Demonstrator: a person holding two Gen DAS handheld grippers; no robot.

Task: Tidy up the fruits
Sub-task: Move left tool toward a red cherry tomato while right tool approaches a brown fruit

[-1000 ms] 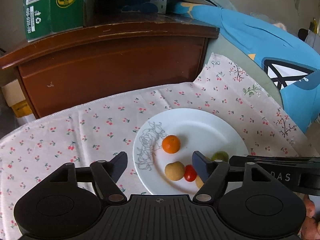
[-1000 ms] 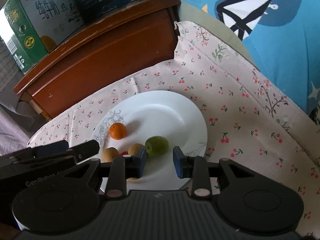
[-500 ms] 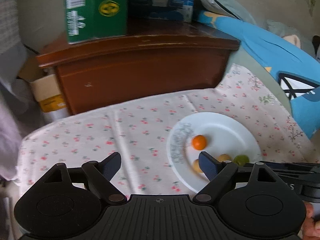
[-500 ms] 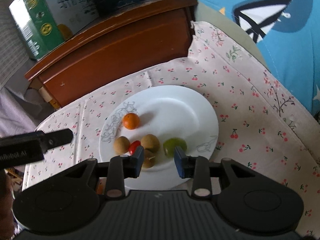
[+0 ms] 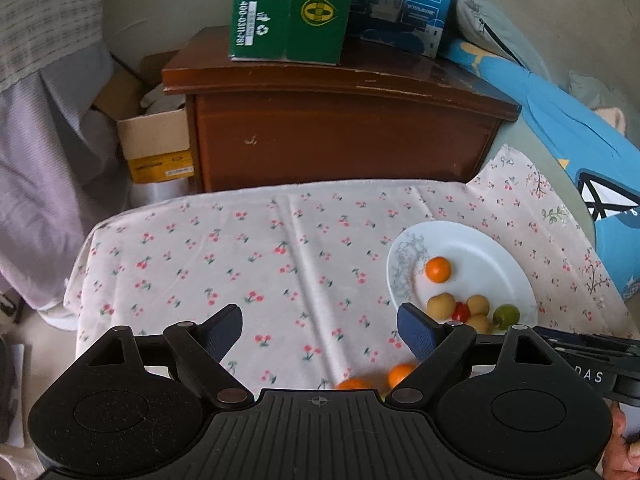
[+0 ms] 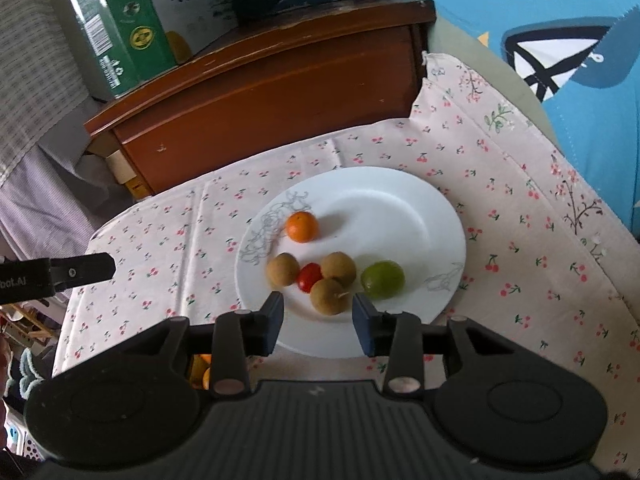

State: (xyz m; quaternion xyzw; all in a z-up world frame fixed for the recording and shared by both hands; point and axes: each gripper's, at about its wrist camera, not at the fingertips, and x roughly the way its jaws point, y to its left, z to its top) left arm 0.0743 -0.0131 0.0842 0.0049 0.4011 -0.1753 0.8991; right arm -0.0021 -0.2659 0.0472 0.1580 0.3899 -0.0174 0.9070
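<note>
A white plate [image 6: 420, 216] on the cherry-print cloth holds an orange mandarin [image 6: 302, 226], three brown round fruits [image 6: 338, 269], a small red tomato [image 6: 309, 277] and a green fruit [image 6: 382, 280]. The plate also shows in the left wrist view [image 5: 496, 256]. My right gripper [image 6: 318, 322] is open and empty over the plate's near rim. My left gripper [image 5: 320, 336] is wide open and empty, above the cloth left of the plate. Two loose mandarins [image 5: 400, 374] lie on the cloth near its right finger, partly hidden.
A brown wooden cabinet [image 5: 344, 136] stands behind the table with a green carton [image 5: 288, 8] and a blue box [image 5: 404, 4] on it. A blue cushion [image 6: 560, 32] lies at the right. A cardboard box [image 5: 156, 144] sits left of the cabinet.
Both grippers have pulled back and up from the plate. My left gripper has swung left, so the plate sits further right in its view, and the loose mandarins have come into view.
</note>
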